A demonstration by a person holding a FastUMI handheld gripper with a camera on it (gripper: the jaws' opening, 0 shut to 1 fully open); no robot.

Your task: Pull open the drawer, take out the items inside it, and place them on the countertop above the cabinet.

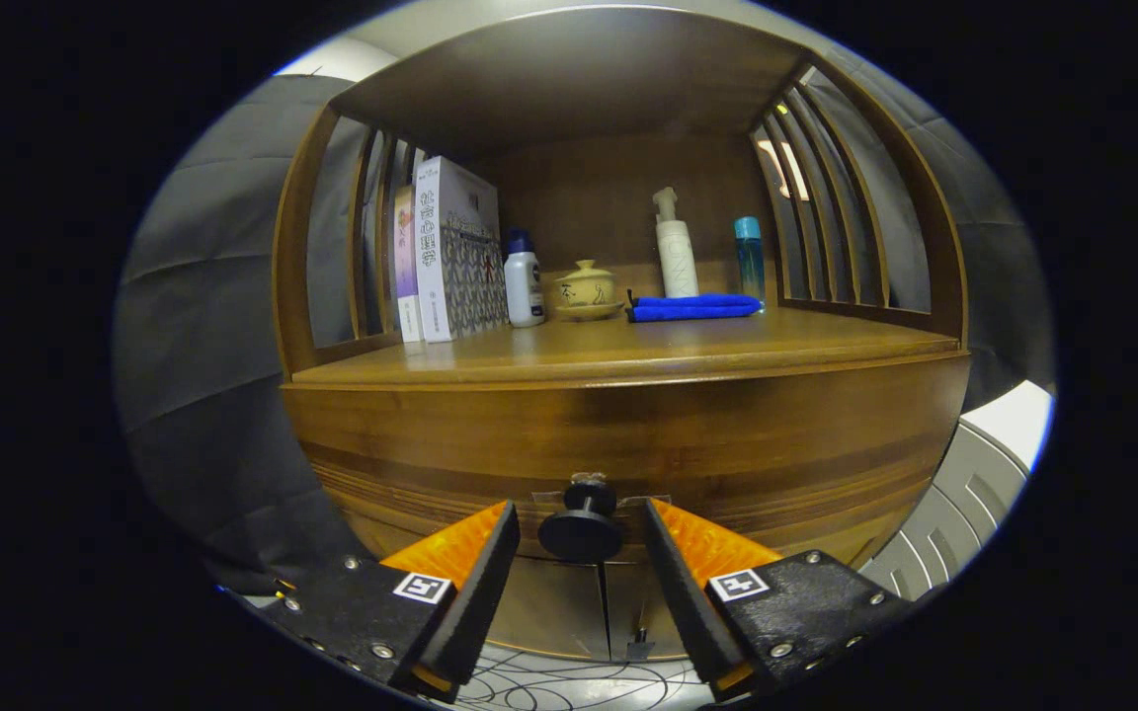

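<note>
The gripper [581, 541] has its fingers spread apart, one on each side of the small round dark knob [582, 528] on the drawer, with a visible gap on both sides, so neither finger presses on it yet. The knob is a hard, rigid disc on a short stem that points straight out of the front towards the camera; it probably gives a firm but smooth, slightly slippery hold, best taken by closing on the disc's edges or behind it on the stem. It sits in the middle of the wide glossy brown wooden drawer front [628, 434], whose long axis runs side to side and which should slide out towards the fingers; a solid wood drawer likely feels fairly heavy and stiff. The drawer looks closed, its contents hidden. Above it lies the wooden surface [776, 341], carrying upright books [450, 252], a small white bottle with a blue cap [524, 279], a yellow lidded teacup [586, 289], a folded blue cloth [695, 307], a tall white pump bottle [676, 247] and a slim blue bottle [749, 255].
</note>
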